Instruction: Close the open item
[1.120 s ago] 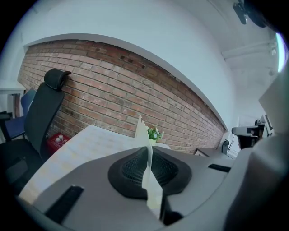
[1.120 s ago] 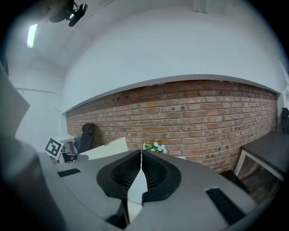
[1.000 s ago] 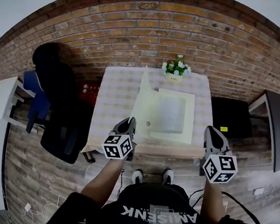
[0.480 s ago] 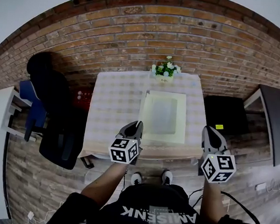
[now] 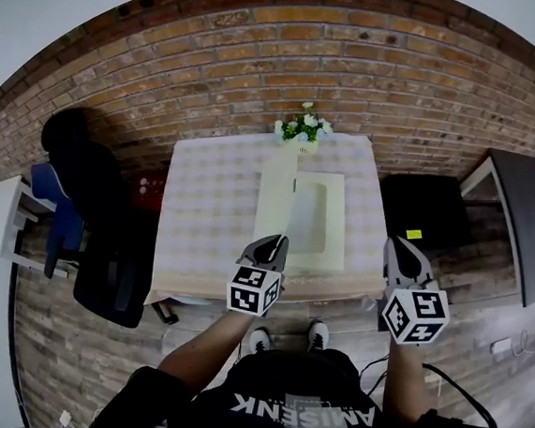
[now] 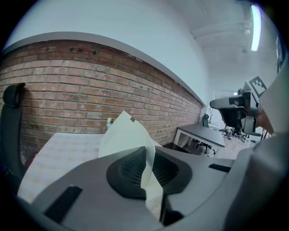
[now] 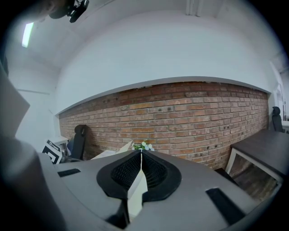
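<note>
A flat cream case [image 5: 322,218] lies open on the checked table [image 5: 212,203]. Its cover [image 5: 276,195] stands up along the case's left side. My left gripper [image 5: 272,246] is at the cover's near corner and shut on it. In the left gripper view the cream cover [image 6: 124,135] runs up from between the black pads [image 6: 131,169]. My right gripper [image 5: 398,249] is at the table's front right corner, right of the case and apart from it. In the right gripper view its pads [image 7: 153,169] meet, with nothing held.
A pot of white flowers [image 5: 301,127] stands at the table's far edge, against the brick wall. A black office chair [image 5: 105,240] is to the left, a black cabinet [image 5: 419,209] and a dark desk [image 5: 531,215] to the right. My feet are under the near edge.
The left gripper has moved right along the table's front edge with the cover in it, and the cover has swung up from leaning left. The right gripper has barely moved.
</note>
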A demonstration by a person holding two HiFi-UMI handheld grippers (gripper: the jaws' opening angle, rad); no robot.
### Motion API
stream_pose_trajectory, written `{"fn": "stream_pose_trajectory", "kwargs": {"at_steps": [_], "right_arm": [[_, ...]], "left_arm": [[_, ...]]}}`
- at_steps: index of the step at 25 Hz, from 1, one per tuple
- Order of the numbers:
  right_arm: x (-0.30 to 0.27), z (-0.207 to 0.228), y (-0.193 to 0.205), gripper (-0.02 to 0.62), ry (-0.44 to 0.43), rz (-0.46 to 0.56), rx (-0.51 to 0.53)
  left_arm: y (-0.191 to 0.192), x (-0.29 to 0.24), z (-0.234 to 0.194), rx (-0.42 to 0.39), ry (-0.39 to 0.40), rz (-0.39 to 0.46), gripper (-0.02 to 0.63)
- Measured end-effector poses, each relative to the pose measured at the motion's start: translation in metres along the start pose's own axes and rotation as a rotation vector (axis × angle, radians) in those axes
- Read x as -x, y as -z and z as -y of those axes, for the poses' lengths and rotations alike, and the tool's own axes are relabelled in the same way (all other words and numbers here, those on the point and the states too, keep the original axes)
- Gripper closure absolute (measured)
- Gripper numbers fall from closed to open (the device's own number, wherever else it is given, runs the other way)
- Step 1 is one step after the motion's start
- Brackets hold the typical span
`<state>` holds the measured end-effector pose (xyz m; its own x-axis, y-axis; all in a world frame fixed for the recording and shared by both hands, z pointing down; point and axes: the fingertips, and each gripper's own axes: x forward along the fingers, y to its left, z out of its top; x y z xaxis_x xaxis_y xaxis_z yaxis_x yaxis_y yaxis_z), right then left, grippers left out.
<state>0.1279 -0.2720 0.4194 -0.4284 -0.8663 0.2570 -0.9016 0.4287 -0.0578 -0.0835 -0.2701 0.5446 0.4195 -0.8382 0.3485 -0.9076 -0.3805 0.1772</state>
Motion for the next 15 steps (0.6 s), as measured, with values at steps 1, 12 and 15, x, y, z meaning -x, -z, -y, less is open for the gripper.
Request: {"fn": "stream_pose_trajectory", "kwargs": {"at_steps": [1, 12, 15], "right_arm": [[0.0, 0.002, 0.0, 0.554, 0.002, -0.002, -0.002], [-0.009, 0.022, 0.01, 0.554, -0.027, -0.007, -0.016], [-0.013, 0.03, 0.016, 0.554, -0.026, -0.021, -0.021]], "left_arm": [[0.003, -0.004, 0.005, -0.017, 0.007, -0.01, 0.583], [0.033, -0.044, 0.05, -0.126, 0.07, -0.109, 0.578], [0.042, -0.053, 0.058, -0.141, 0.085, -0.134, 0.577]]}}
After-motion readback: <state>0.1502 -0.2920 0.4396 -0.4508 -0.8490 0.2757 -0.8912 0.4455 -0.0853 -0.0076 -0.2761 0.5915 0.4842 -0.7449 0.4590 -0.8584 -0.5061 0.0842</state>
